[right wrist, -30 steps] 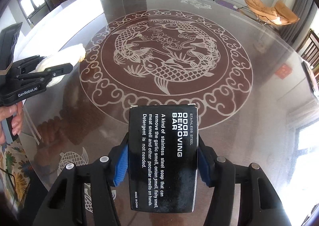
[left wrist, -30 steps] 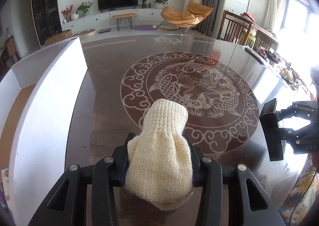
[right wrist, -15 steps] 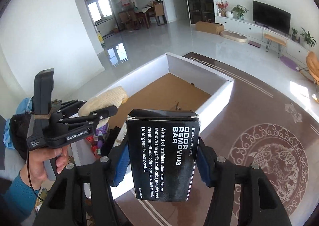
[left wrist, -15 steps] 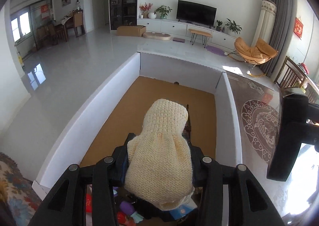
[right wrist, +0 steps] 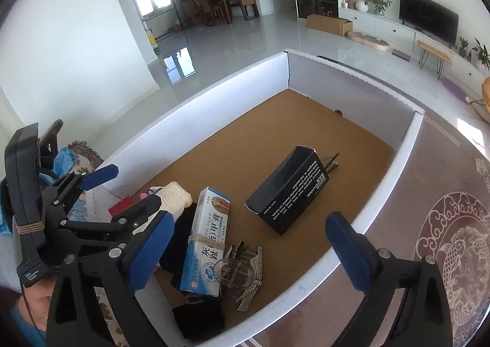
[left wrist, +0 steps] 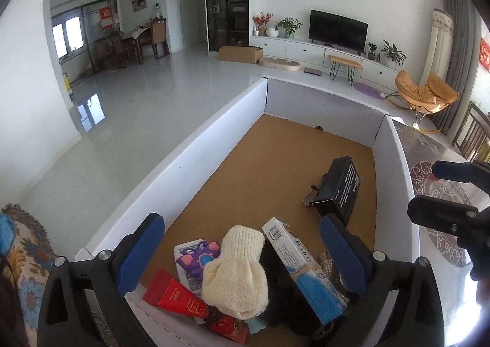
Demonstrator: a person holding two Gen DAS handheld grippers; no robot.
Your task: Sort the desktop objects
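Note:
A white-walled cardboard box (left wrist: 214, 139) with a brown floor holds the sorted objects. The cream knitted pouch (left wrist: 235, 270) lies in its near corner, free of my left gripper (left wrist: 242, 243), which is open above it. The black "Odor Removing Bar" box (right wrist: 288, 191) lies on the brown floor; it also shows in the left wrist view (left wrist: 340, 191). My right gripper (right wrist: 248, 243) is open and empty above the box's near wall (right wrist: 306, 282). The left gripper also shows in the right wrist view (right wrist: 122, 188).
The near corner also holds a blue-white medicine carton (right wrist: 208, 240), a red packet (left wrist: 174, 298), a purple toy card (left wrist: 196, 258), a rhinestone item (right wrist: 245, 273) and dark cloth (right wrist: 183, 240). The dark patterned table (right wrist: 453, 240) lies to the right.
Both grippers have opened. The knitted pouch dropped from the left gripper and the black box from the right one; both now lie inside the cardboard box.

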